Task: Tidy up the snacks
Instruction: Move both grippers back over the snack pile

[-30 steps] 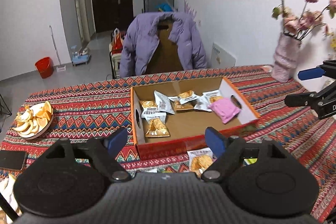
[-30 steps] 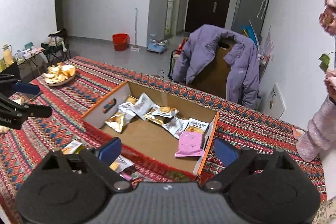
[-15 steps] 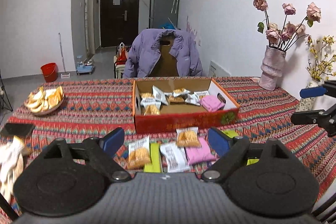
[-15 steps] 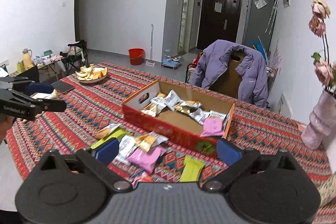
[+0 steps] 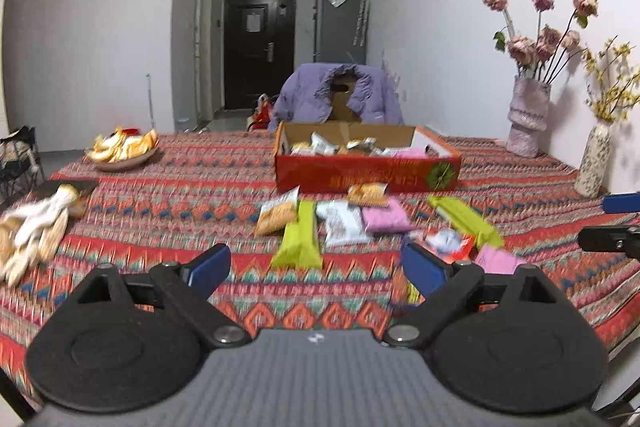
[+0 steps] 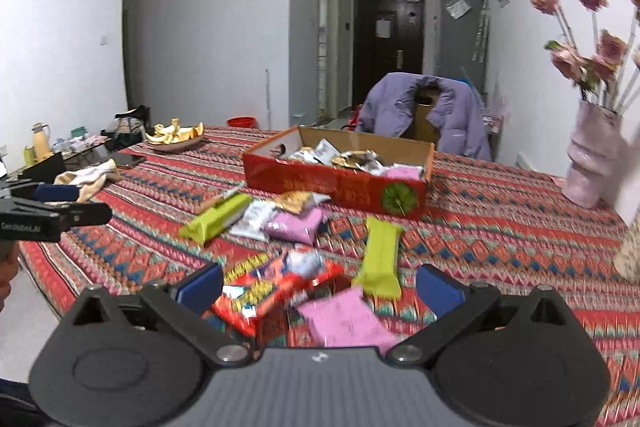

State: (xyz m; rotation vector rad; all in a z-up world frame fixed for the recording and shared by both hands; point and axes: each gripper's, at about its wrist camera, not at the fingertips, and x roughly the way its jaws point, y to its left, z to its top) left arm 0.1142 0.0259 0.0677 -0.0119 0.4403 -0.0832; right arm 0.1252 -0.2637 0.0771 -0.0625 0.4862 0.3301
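Note:
A red cardboard box (image 5: 366, 175) (image 6: 340, 185) holding several snack packets stands mid-table. In front of it loose snacks lie on the patterned cloth: green packs (image 5: 299, 239) (image 6: 380, 257), pink packs (image 5: 384, 219) (image 6: 294, 225), white packs (image 5: 344, 225), an orange pack (image 5: 278, 213) and a red pack (image 6: 276, 287). My left gripper (image 5: 316, 267) is open and empty, low over the near table edge. My right gripper (image 6: 320, 287) is open and empty, just above the red pack and a pink pack (image 6: 346, 319).
A plate of orange peel (image 5: 122, 149) sits far left, gloves (image 5: 36, 223) and a phone (image 5: 66, 187) at the left edge. Vases with flowers (image 5: 528, 115) (image 5: 594, 163) stand at the right. A chair with a purple jacket (image 5: 340, 93) is behind the table.
Both grippers have pulled back and down from over the box toward the near table edge. The loose snacks in front of the box have come into view.

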